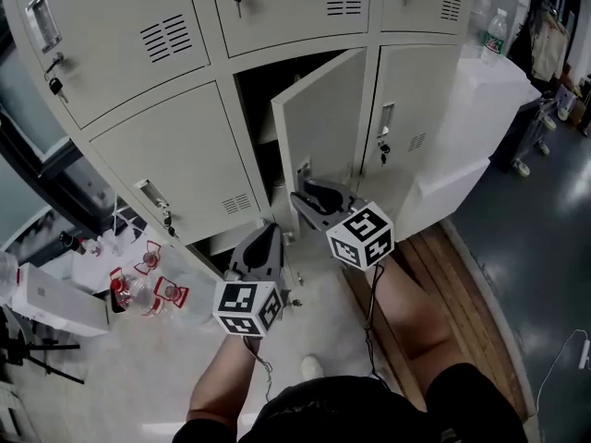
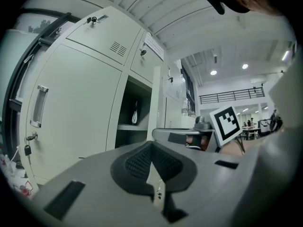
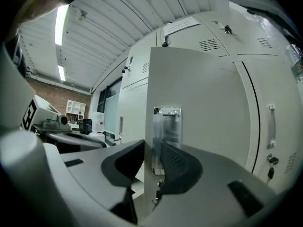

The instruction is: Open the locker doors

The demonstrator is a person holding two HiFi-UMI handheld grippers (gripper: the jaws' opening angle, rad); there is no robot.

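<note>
right gripper: pinching the free edge of the open door, one pad on the front face and the other behind the edge; points level.
open door: task item, lower-middle locker, swung partway out and hinged on its right side. In the head view it sits at 12 o'clock from centre.
handle: shiny recessed pull near the door's free edge, just above the right jaws.
left gripper: jaws pressed together with nothing between them. It's at 7 o'clock from the right gripper, low by the cabinet foot, touching no door.
open compartment: dark inside with a shelf across; a dark thing hangs at the back, can't tell what.
lower-left door: shut, handle and key on its right edge.
lower-right door: shut, 2 o'clock from the right gripper.
upper row: all shut; keys hang from the top-left lock.
water bottles: on the floor at 8 o'clock in the head view, red labels, with a white box just beside.
wooden platform: at 4 o'clock, next to the person's leg.
</note>
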